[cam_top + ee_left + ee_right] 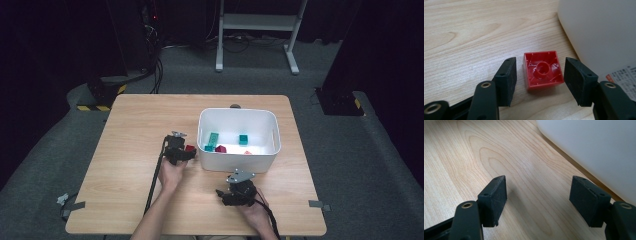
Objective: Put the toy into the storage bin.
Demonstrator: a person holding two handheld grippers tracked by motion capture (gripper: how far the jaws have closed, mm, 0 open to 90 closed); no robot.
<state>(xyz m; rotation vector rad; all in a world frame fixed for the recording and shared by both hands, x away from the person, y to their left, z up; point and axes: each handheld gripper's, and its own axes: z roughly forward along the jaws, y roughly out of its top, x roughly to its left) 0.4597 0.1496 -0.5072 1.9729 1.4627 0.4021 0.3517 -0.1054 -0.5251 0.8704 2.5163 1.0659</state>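
Lying on the wooden table [461,32], a red block [543,70] sits between the two jaws of the left gripper [540,82], with its hollow underside turned up so that a round tube shows in its middle. A narrow strip of table is visible on each side of the block, so the pads do not press on it; the jaws stand about half open and hold nothing. Just beyond the right jaw of this gripper rises the outer wall of the white bin [599,32], with a printed label [624,77] low on the wall close to that jaw. In the high view the left gripper [177,150] is beside the left wall of the white bin [237,162], and the red block [190,148] is at its tip.

The right gripper [537,202] is wide open, with bare table between its jaws, and it grips nothing. The wall of the bin [599,152] passes ahead of it and close to its right jaw. In the high view the right gripper [239,192] is near the front wall of the bin, well apart from the left gripper.

Inside the bin lie several teal blocks [243,139] and a dark red block [220,149].
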